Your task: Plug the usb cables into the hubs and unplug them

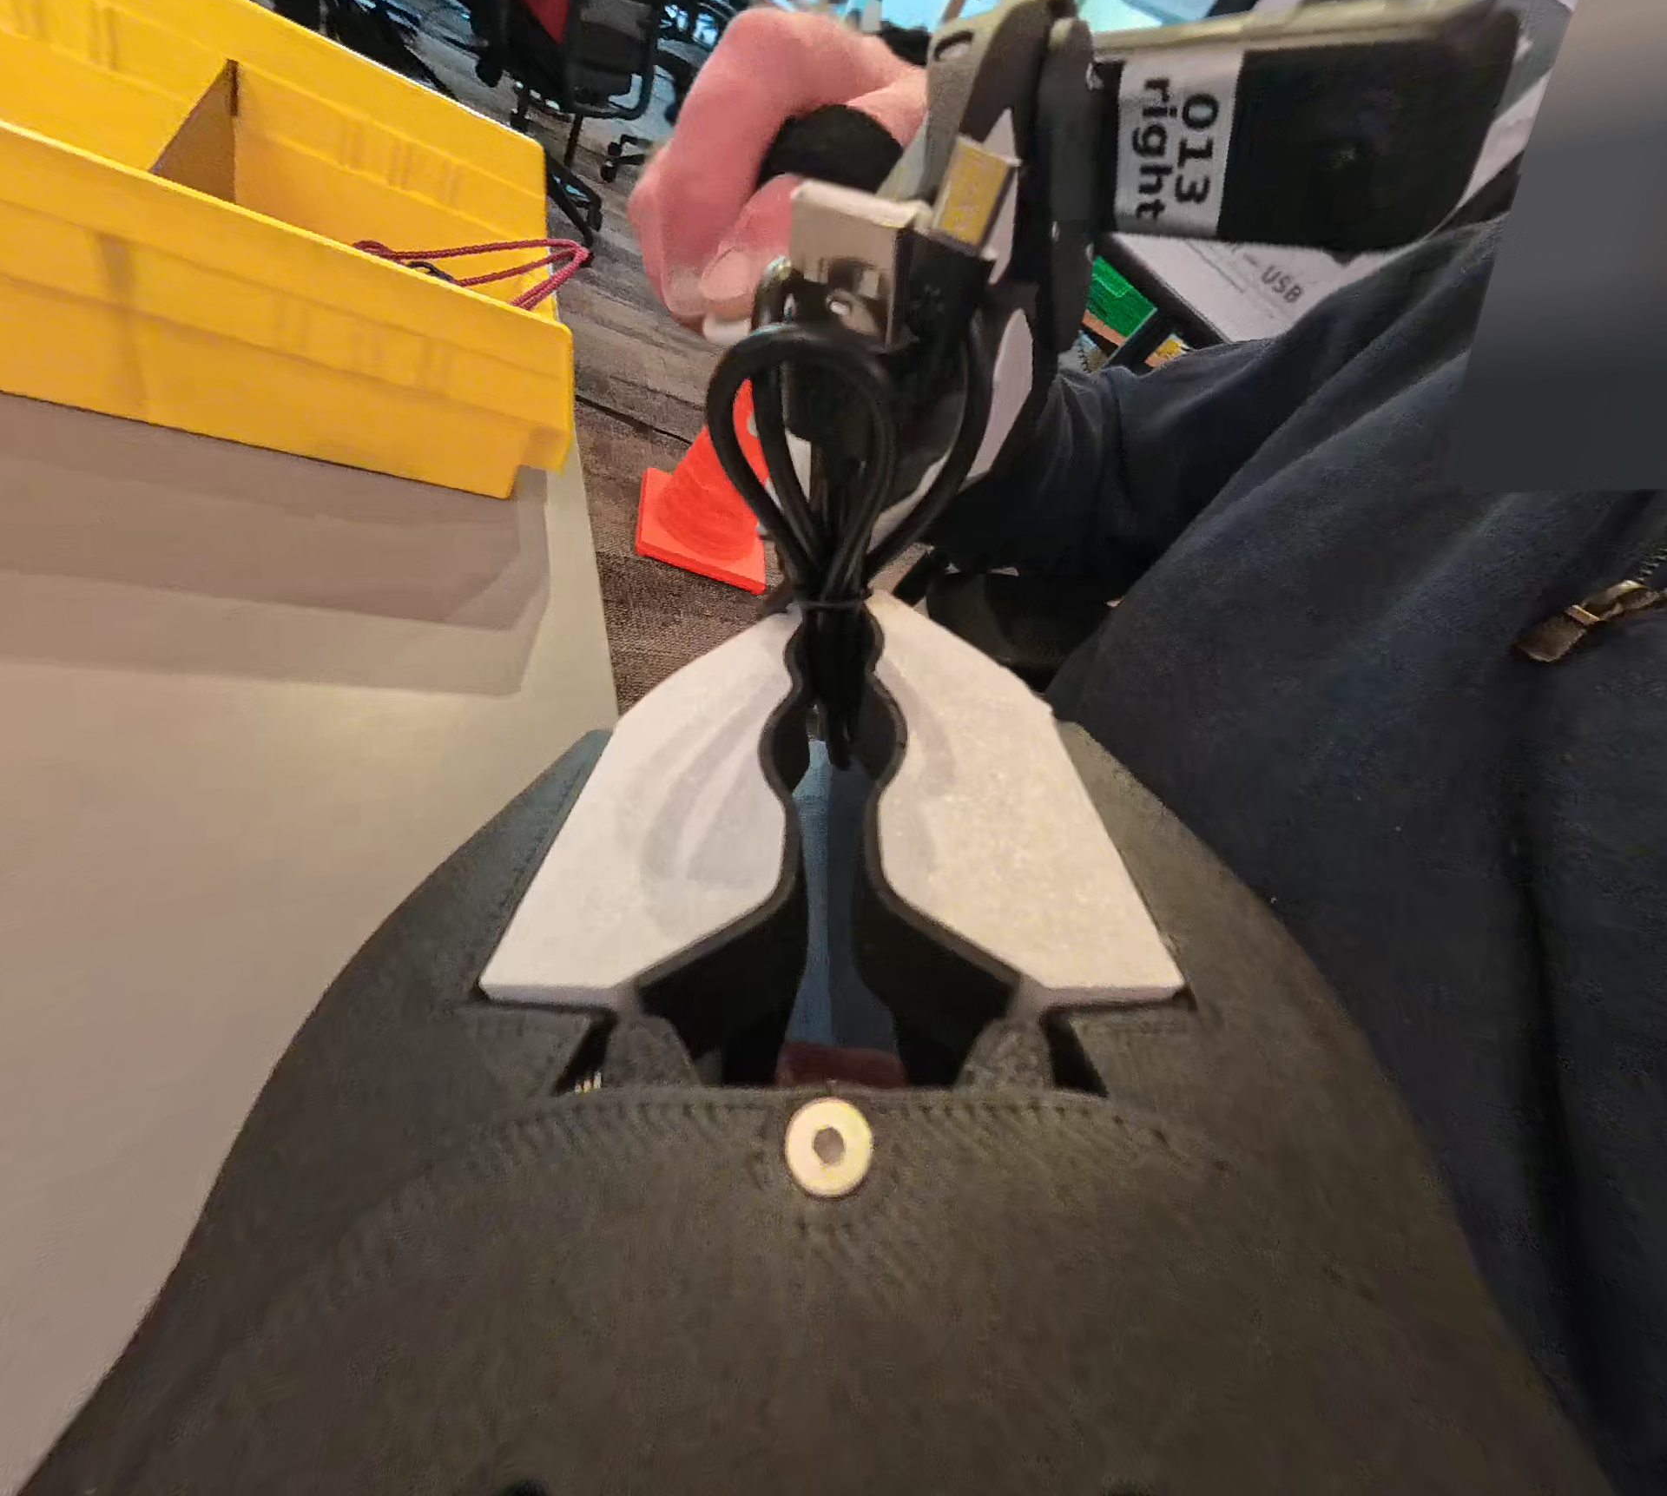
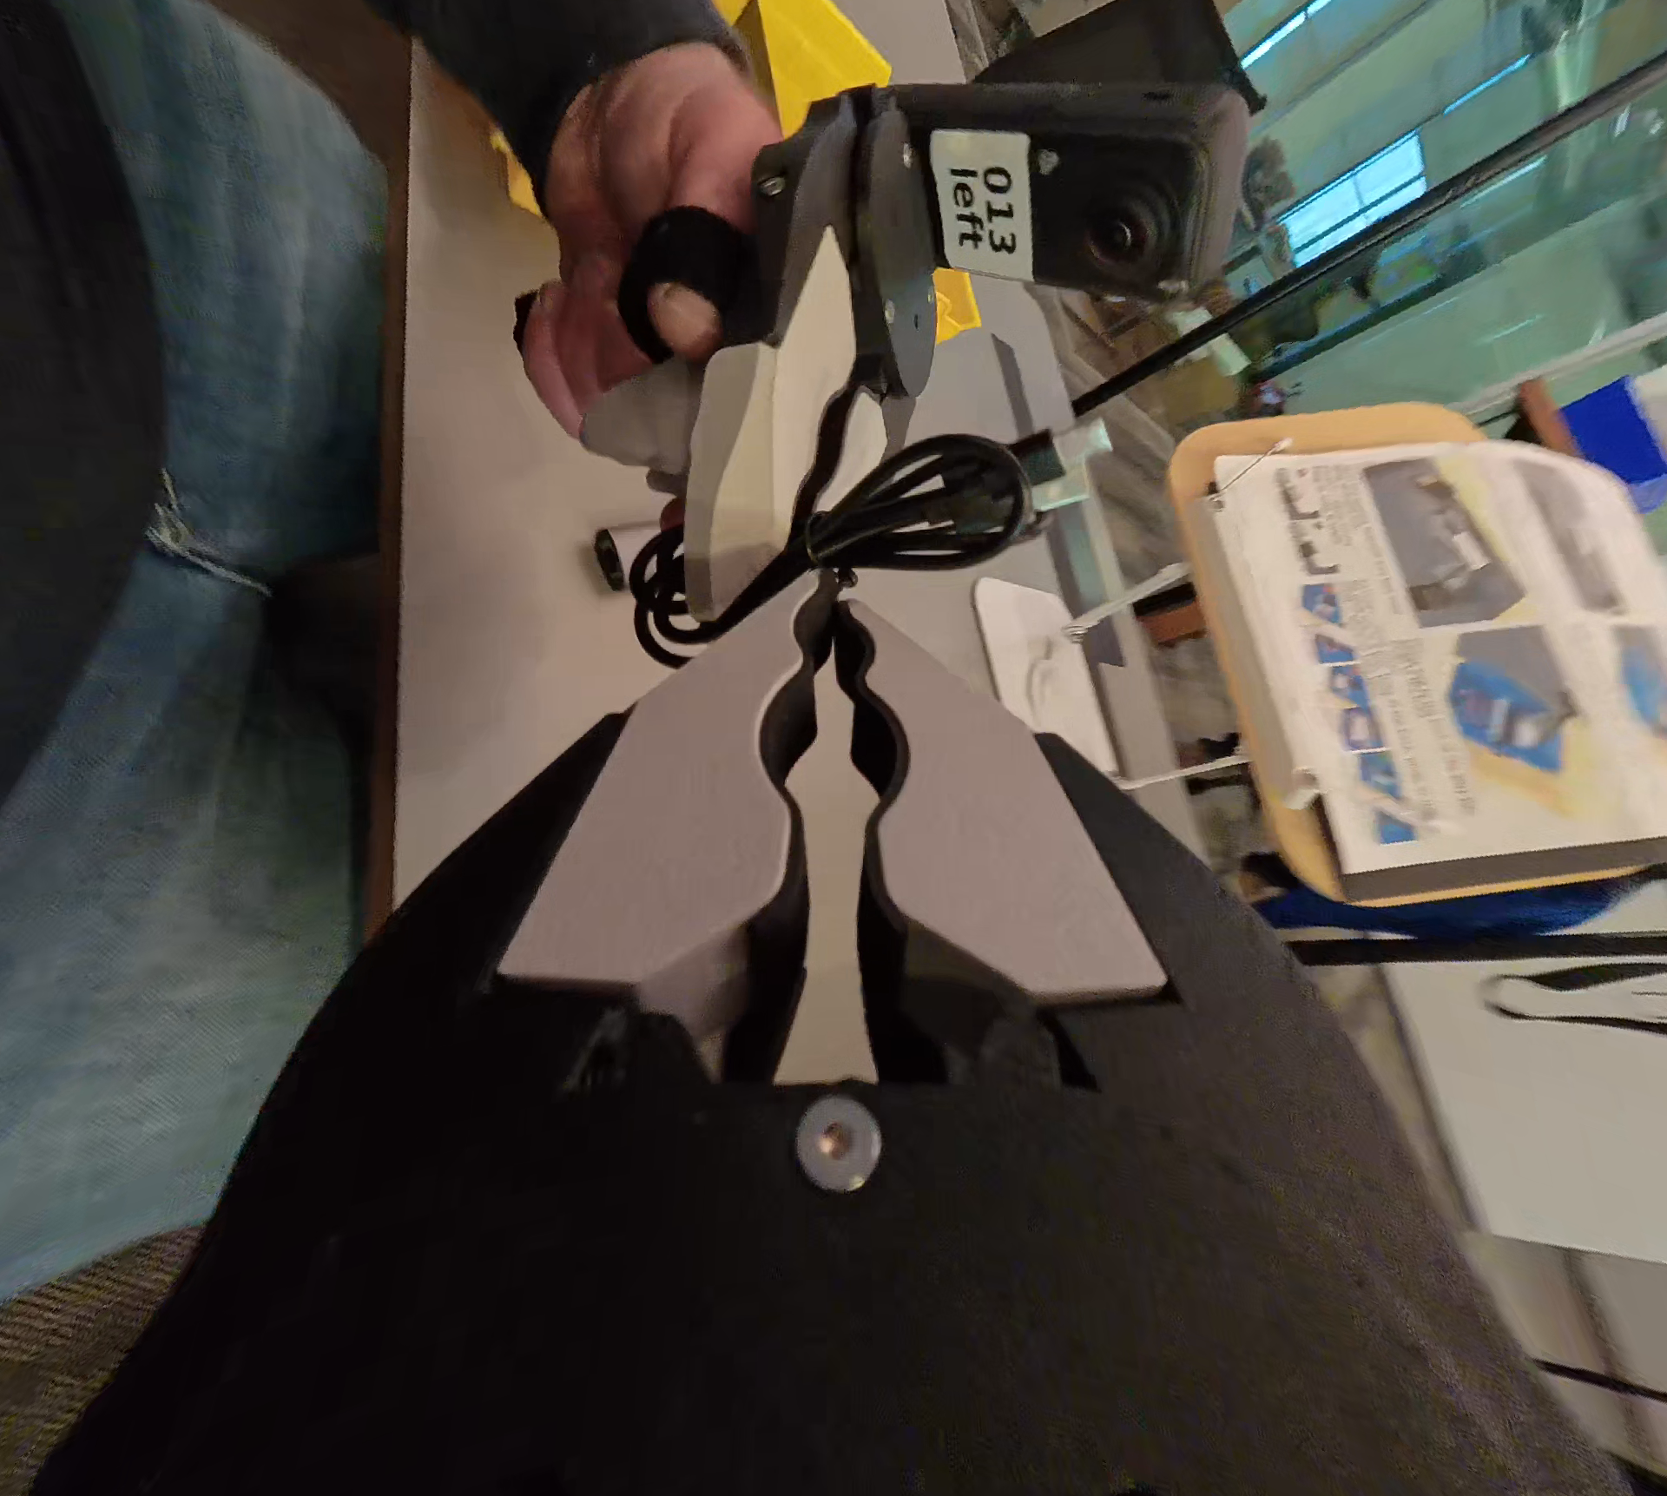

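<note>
A black USB cable (image 1: 794,442) is coiled into a bundle and bound at its waist by a thin tie (image 1: 825,606). My left gripper (image 1: 830,623) is shut on the bundle just below the tie and holds it in the air above the person's lap. The cable's silver plug (image 1: 848,226) points up. My right gripper (image 2: 832,612) faces the left gripper (image 2: 776,560), and its tips are closed on the tie (image 2: 823,570) of the bundle (image 2: 920,514). It also shows in the left wrist view (image 1: 888,542). No hub is in view.
Yellow bins (image 1: 271,235) stand on the white table (image 1: 225,821) to the left. An orange cone (image 1: 713,496) is on the floor beyond. A wooden stand with a printed sheet (image 2: 1443,641) is at the right. A small black object (image 2: 609,551) lies on the table (image 2: 469,460). Only a small space, under 4 cm, lies between the two pairs of fingers.
</note>
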A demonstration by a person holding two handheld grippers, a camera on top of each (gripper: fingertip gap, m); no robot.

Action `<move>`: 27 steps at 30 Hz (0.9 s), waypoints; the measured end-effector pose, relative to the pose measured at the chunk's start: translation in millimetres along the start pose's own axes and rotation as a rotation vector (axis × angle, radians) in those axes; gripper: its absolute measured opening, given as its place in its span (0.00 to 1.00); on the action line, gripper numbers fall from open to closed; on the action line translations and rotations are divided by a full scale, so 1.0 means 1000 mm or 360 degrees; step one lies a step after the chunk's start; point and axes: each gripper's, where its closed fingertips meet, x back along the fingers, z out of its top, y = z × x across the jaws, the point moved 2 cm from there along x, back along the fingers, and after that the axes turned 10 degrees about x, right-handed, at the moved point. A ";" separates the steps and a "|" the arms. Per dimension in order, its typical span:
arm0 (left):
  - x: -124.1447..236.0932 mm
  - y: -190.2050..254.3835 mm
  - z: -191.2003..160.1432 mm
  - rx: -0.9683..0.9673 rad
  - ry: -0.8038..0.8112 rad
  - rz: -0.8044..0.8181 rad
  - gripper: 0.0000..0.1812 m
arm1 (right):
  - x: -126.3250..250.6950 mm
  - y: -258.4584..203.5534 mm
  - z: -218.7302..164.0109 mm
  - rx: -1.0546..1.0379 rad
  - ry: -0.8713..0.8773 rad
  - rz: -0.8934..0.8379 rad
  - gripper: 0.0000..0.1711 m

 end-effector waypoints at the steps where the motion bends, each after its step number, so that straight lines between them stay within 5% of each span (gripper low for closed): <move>1: 0.000 -0.001 0.001 -0.0008 0.0002 0.0016 0.03 | 0.000 0.001 -0.001 -0.0090 0.0032 0.0018 0.00; 14: 0.002 -0.018 0.000 -0.0108 0.0011 0.0193 0.03 | -0.005 0.015 -0.007 -0.0995 0.0247 0.0178 0.23; 24: -0.005 -0.024 -0.002 -0.0207 0.0037 0.0432 0.05 | -0.021 0.011 0.003 -0.1183 0.0303 0.0243 0.08; 27: 0.000 -0.029 0.001 -0.0251 0.0076 0.0531 0.17 | -0.010 0.024 0.001 -0.1285 0.0390 0.0184 0.08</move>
